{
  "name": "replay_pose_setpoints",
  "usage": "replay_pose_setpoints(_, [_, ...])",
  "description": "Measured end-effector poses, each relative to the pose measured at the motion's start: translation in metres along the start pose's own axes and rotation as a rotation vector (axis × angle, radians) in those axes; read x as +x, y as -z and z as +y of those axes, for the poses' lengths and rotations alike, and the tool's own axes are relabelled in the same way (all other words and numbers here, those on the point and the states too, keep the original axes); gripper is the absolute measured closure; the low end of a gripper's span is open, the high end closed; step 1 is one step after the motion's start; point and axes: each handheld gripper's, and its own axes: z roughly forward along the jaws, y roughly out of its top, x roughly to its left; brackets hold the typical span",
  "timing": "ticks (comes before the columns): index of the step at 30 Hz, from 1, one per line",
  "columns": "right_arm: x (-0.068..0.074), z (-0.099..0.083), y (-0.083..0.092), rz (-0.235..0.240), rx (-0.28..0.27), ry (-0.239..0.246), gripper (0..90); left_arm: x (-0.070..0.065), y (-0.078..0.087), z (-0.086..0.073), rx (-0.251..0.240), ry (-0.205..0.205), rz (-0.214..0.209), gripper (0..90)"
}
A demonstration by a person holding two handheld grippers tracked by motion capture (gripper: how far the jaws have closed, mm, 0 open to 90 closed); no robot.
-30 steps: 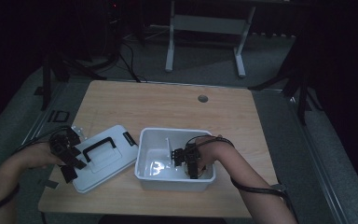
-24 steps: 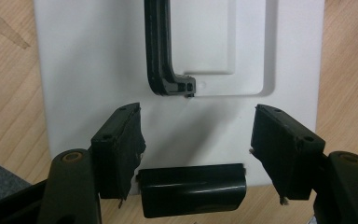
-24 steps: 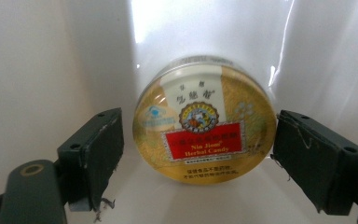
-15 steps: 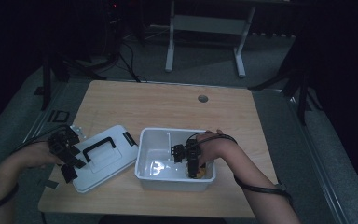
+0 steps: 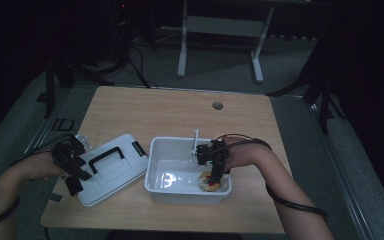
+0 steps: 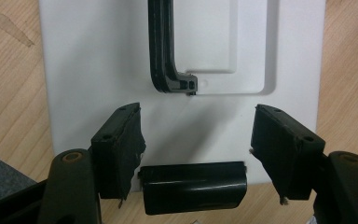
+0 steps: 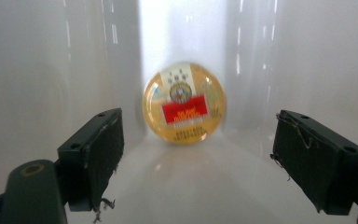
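High view showed, nearest the camera, the person's two forearms coming in from the bottom edge, each hand holding a two-jaw gripper over a pale wooden table (image 5: pixel 180 112). At the left, the left gripper (image 5: pixel 70 167) hovered at the near end of a white lid (image 5: pixel 111 167) that lay flat on the table beside its box, black handle (image 5: pixel 105 155) facing up. Left gripper view showed its jaws standing apart with nothing pressed between them, the lid's black latch (image 6: pixel 193 186) lying just below the gap. At the right, the right gripper (image 5: pixel 215 172) pointed down into an open white bin (image 5: pixel 162 150), and right gripper view showed its jaws wide apart and empty, a round gold tin (image 7: pixel 184 102) with a red label resting on the bin floor against the wall just beyond them. Judged from this, the tin was already inside the bin and released; what seemed left was lifting the right gripper clear, picking up the lid, and fitting it onto the bin. Farther off, past the table's far edge, a grey metal stand (image 5: pixel 220 30) stood on dark flooring.
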Motion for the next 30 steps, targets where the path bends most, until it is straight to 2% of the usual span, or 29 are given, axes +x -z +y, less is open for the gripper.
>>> replay_pose_setpoints(5, [0.002,-0.013,0.010,-0.001,-0.038,-0.010,16.0,-0.001,0.000,0.002,0.003,-0.006,-0.001,33.2])
replay_pose_setpoints(13, [0.003,-0.044,0.031,-0.048,-0.126,-0.052,13.4,-0.001,0.000,0.003,-0.002,-0.005,-0.004,33.2])
replay_pose_setpoints(17, [0.004,-0.057,0.038,-0.071,-0.132,-0.069,13.4,-0.001,0.001,0.004,-0.002,-0.008,-0.003,33.2])
replay_pose_setpoints(21, [0.005,-0.081,0.043,-0.086,-0.136,-0.103,13.4,-0.002,0.002,0.004,-0.003,-0.009,0.001,33.2])
replay_pose_setpoints(22, [0.005,-0.081,0.043,-0.086,-0.136,-0.103,13.4,-0.002,0.002,0.004,-0.003,-0.009,0.001,33.2])
replay_pose_setpoints(24, [0.006,-0.094,0.041,-0.097,-0.136,-0.125,13.3,-0.003,0.002,0.004,-0.002,-0.014,0.001,33.2])
replay_pose_setpoints(27, [0.007,-0.103,0.039,-0.098,-0.129,-0.144,13.3,-0.003,0.001,0.004,0.000,-0.016,0.002,33.1])
replay_pose_setpoints(30, [0.010,-0.118,0.029,-0.086,-0.106,-0.174,13.6,-0.003,0.001,0.006,0.004,-0.018,0.012,33.1])
